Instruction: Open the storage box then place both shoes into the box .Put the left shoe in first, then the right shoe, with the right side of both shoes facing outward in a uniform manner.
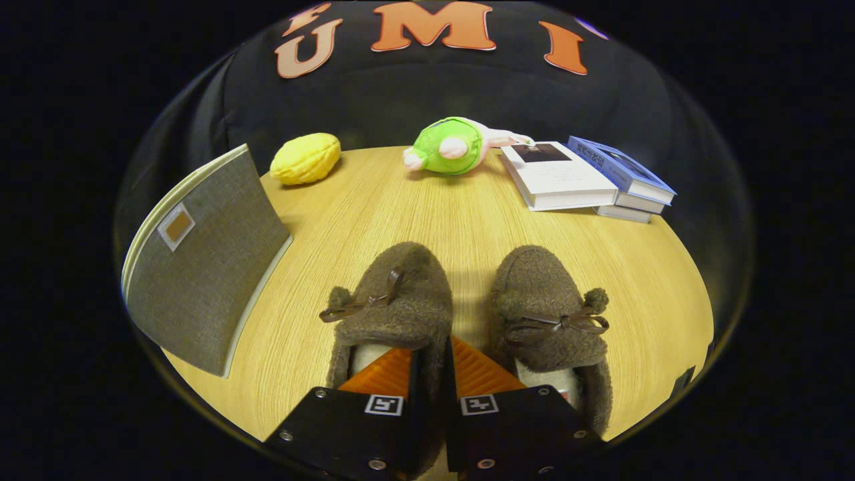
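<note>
Hand-held gripper [431, 374]: fingers nearly closed, w/ the inner side wall of the left shoe [394, 310] running between them. One finger sits inside the shoe opening, the other in the gap between the pair. Looks like a pinch on that wall; can't confirm both fingers press firmly.

Left shoe: fuzzy brown slipper, bow + pompom on top, toe pointing away from the gripper. Right shoe [551, 321] just beside it, parallel, not touching, same orientation.

Handling (judgement): soft, light, floppy upper; wall will fold under pinch, so shoe prob. hangs and swings when lifted. Fleece gives good friction, low slip risk. Best hold = collar/side wall near the opening, as now.

Storage box [200, 260]: grey fabric panel w/ small tag, to the left of the left shoe and a bit beyond it, standing tilted on the counter [434, 207]. Can't tell whether it's open.

Beyond the shoes, far counter edge: yellow lemon-like toy [306, 158], green plush toy [451, 145], stack of books [588, 177].
</note>
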A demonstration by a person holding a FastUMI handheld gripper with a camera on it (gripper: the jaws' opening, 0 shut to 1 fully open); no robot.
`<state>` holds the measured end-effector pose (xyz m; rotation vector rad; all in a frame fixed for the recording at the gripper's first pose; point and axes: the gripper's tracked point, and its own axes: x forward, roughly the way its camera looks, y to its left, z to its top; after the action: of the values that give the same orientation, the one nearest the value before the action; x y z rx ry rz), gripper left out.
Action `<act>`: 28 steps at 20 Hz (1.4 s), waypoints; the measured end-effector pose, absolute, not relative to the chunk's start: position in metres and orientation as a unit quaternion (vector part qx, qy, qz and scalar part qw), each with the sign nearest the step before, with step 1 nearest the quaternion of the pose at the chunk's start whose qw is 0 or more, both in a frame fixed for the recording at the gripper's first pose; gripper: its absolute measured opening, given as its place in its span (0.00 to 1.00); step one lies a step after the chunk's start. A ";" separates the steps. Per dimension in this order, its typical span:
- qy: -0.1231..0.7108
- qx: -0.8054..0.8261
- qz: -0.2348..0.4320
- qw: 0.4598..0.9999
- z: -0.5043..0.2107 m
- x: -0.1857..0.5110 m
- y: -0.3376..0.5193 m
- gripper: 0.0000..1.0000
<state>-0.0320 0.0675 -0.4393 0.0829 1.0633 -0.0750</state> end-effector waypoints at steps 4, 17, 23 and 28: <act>0.497 0.111 -0.027 0.860 -0.413 -0.022 0.080 0.04; 0.406 0.241 0.056 0.880 -0.250 0.046 0.180 0.04; 0.403 0.261 0.091 0.873 -0.212 0.077 0.251 0.04; 0.440 0.278 0.092 0.849 -0.235 0.091 0.307 0.04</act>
<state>0.0907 0.3073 -0.2349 0.5853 0.9280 0.1949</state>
